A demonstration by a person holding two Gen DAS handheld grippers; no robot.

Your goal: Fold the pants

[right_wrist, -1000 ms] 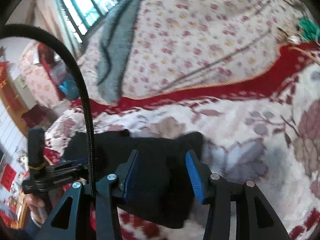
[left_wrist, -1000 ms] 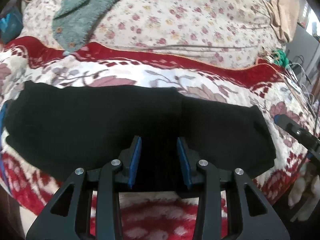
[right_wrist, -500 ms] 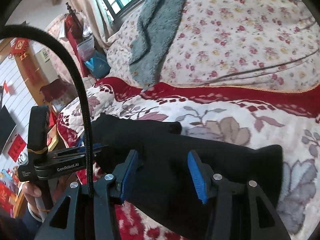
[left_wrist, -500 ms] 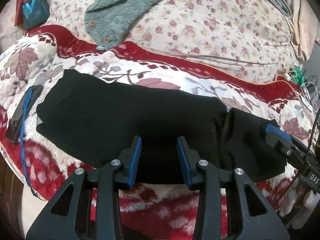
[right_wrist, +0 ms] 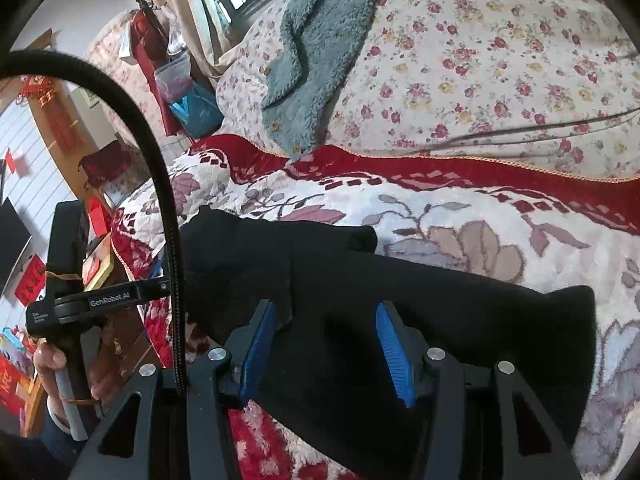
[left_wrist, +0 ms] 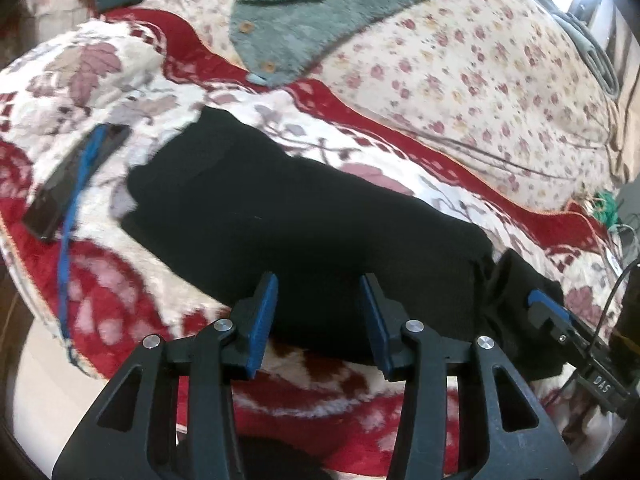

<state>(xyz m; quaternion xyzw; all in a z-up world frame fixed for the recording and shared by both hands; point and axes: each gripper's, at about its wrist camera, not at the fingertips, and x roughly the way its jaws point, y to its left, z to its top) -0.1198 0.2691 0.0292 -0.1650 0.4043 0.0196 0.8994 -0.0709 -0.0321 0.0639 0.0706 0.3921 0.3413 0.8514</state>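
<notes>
black pants (left_wrist: 304, 220) folded on blanket (left_wrist: 120, 300), left gripper (left_wrist: 318, 320) just widened, right gripper (right_wrist: 328, 344) part open, both grip nothing

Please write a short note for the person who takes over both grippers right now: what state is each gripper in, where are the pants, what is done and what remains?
Left gripper: jaws have just been opening, nothing pinched, over the near edge of the black pants.
Right gripper: open, over the pants' other end, not gripping.
Pants: already folded into a long band, lying on the floral blanket.
Left: fold the band shorter and tidy it.
</notes>
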